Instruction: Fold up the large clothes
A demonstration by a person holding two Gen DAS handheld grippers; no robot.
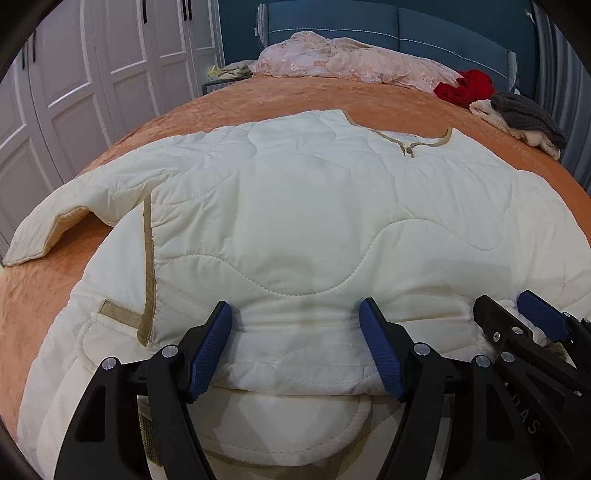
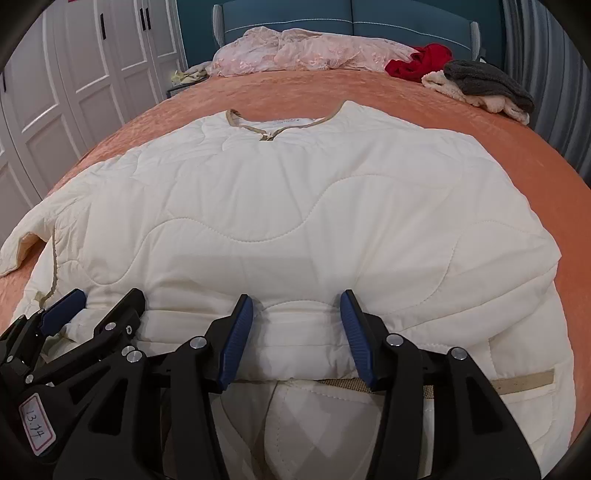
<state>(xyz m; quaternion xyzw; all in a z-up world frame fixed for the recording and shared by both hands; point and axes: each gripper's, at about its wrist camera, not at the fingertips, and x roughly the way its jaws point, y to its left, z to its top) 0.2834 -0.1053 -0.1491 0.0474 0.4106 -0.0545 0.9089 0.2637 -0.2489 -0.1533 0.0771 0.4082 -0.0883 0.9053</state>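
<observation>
On the bed's orange cover (image 1: 295, 99) a cream quilted jacket (image 1: 314, 206) is lying spread flat, zipped front up w/ tan-trimmed neckline (image 1: 410, 142) pointing toward the blue headboard (image 1: 388, 22). Its hem is sitting nearest the cameras, bottom part doubled up into a fold across the body. One sleeve (image 1: 55, 229) is sticking out to the left in the left wrist view, cuff lying on the cover.

Left tongs (image 1: 295, 314) are hovering over the folded hem edge, jaws standing wide, blue pads (image 1: 210, 339) apart from each other w/ fabric lying between but not pinched. Right tongs (image 2: 296, 306) are sitting just beside them, over the same fold, jaws partly spread, also not clamping the cloth as far as can be seen. Each pair is showing in the other's view at the frame edge.

Far end of bed: pink rumpled bedding (image 2: 295, 50), a red garment (image 2: 417, 61), a grey-and-cream fleece pile (image 2: 484, 86). White wardrobe doors (image 1: 92, 74) are standing left of the bed.
</observation>
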